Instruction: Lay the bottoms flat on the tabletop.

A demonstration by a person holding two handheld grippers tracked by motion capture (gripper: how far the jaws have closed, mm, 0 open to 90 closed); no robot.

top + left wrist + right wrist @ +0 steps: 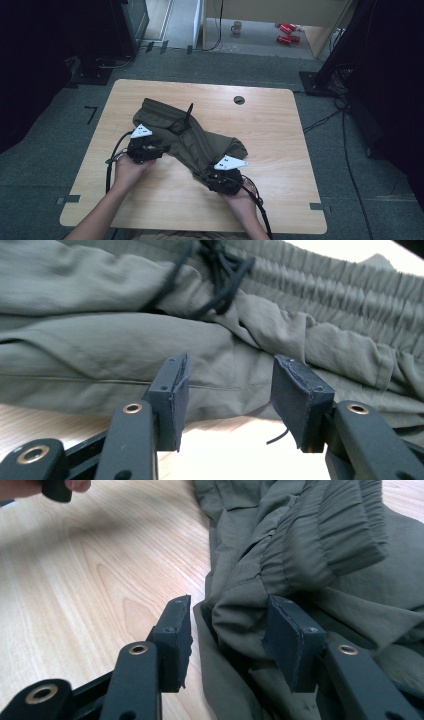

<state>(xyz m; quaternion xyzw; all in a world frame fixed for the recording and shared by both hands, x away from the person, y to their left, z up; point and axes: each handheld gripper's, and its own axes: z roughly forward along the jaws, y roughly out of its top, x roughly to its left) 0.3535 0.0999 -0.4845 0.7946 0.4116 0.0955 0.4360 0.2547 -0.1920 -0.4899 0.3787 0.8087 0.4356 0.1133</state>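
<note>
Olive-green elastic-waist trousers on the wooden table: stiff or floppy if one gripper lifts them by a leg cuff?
Probably floppy: the olive-green elastic-waist trousers lie crumpled in soft folds, so the rest would likely hang and drag. Probably light, as the fabric looks thin. The black drawstring lies loose and may dangle or snag.

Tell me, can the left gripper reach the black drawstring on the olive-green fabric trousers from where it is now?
Probably yes. The left gripper stands with open jaws at the edge of the olive-green fabric trousers, and the black drawstring lies exposed on top, just beyond. Only loose cloth folds lie between; nothing solid blocks the way.
</note>
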